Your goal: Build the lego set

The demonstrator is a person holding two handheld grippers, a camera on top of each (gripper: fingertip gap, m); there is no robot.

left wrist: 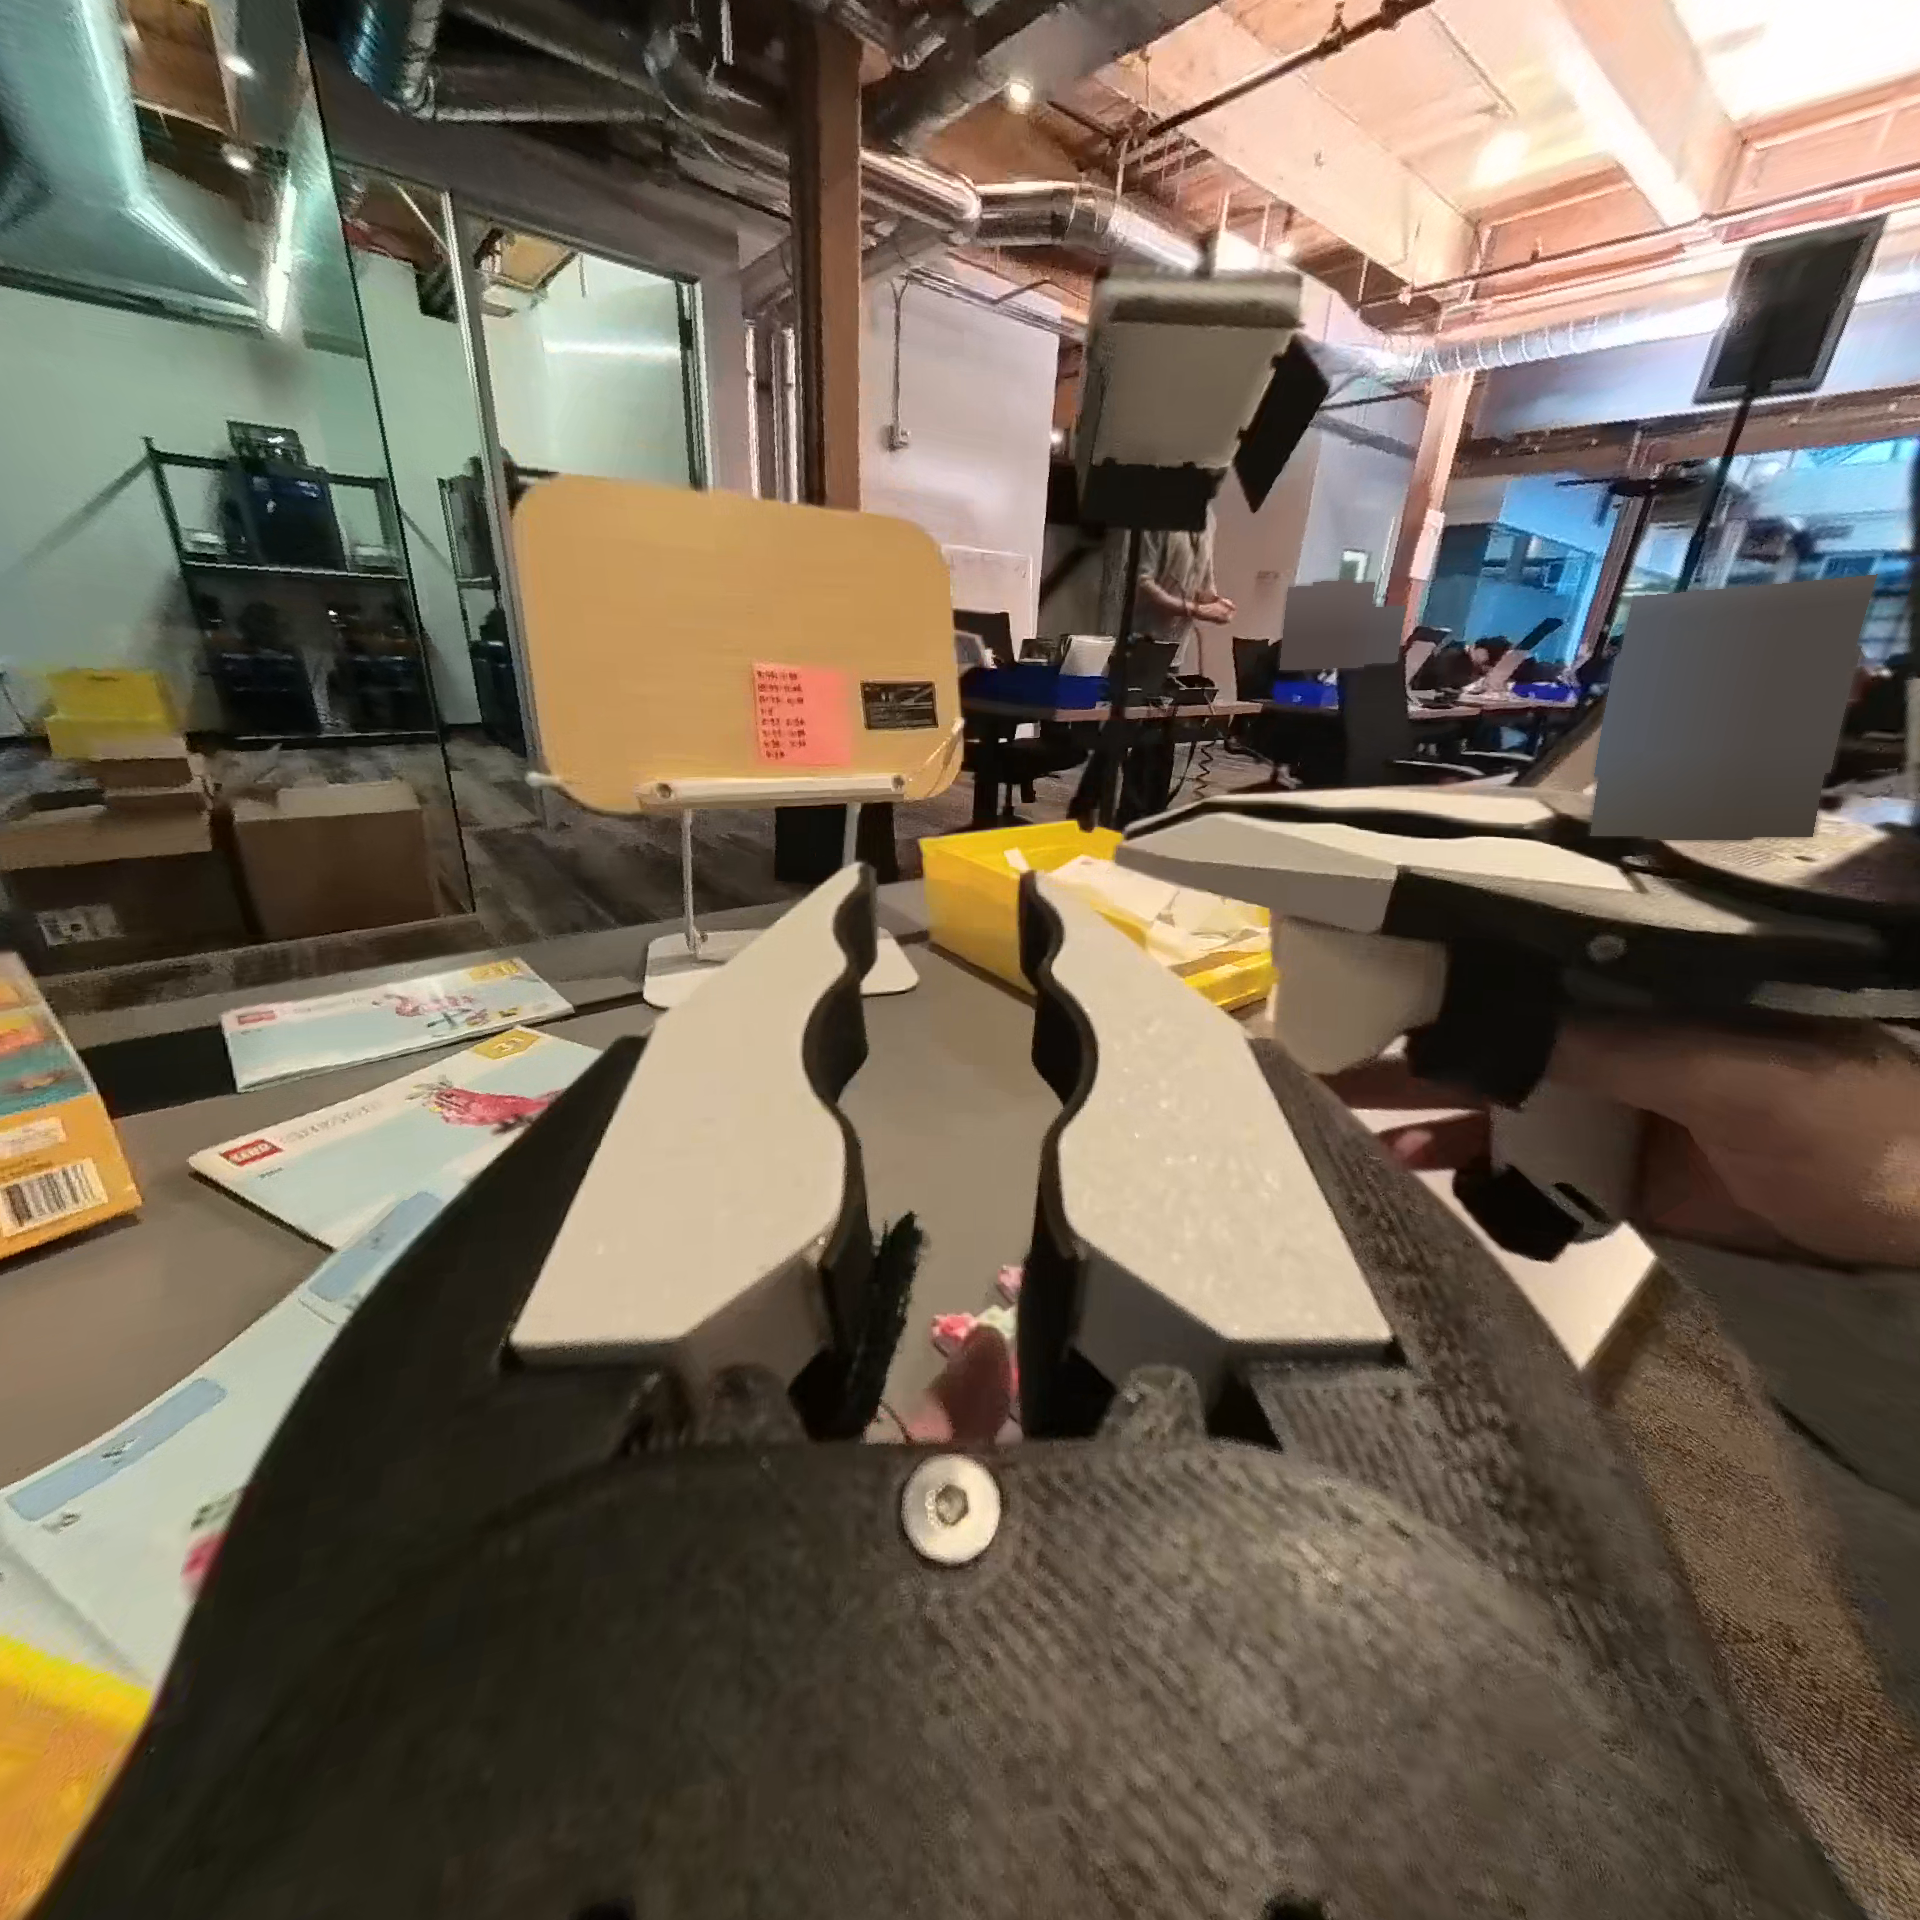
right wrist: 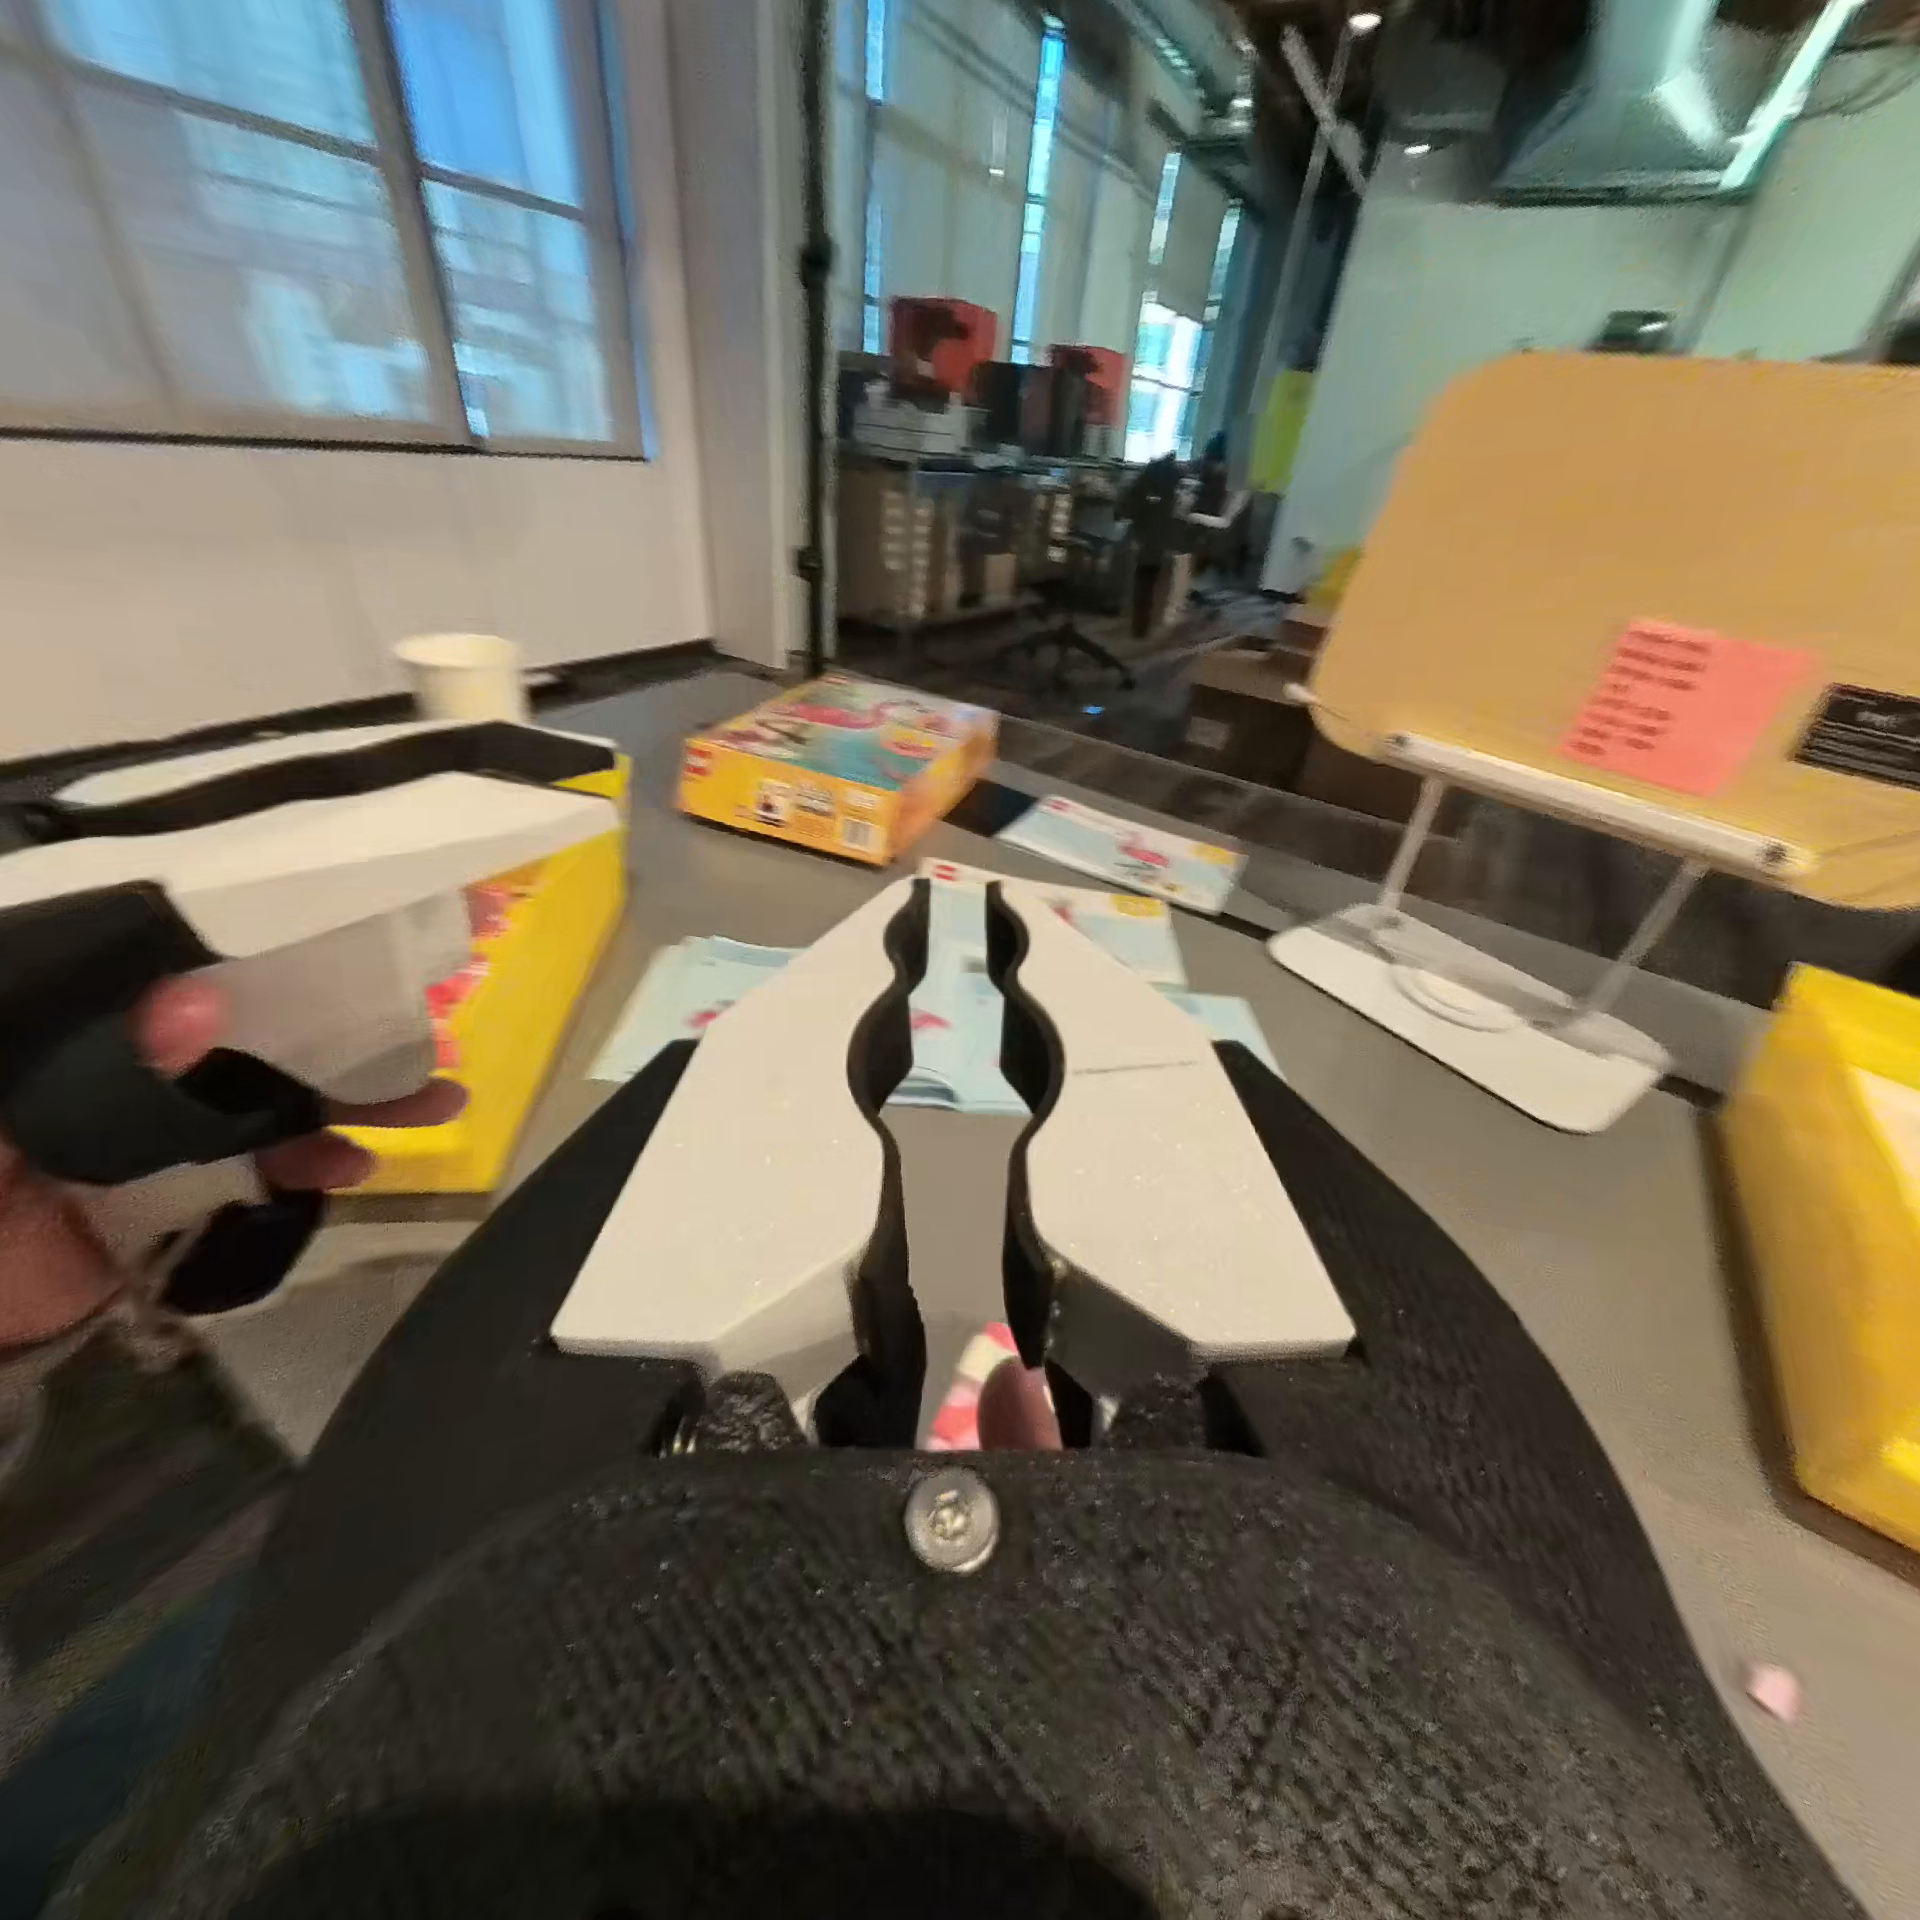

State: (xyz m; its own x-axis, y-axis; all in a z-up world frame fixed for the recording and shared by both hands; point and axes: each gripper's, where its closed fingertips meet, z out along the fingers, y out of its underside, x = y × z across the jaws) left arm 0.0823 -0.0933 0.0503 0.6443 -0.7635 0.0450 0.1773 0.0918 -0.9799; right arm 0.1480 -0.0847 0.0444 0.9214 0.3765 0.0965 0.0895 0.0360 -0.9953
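Pink pieces beneath the left gripper are largely hidden by its body. The yellow bin is cut off by the right edge, and the lego box by the left edge.

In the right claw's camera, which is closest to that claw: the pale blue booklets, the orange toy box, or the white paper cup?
1. Pale blue instruction booklets: just beyond the right claw tips.
2. Orange cardboard toy box: farther back, slightly left.
3. White paper cup: far left, near the wall.

lego box: yellow, lying flat on table | instruction booklets: pale blue, closed, flat nearby
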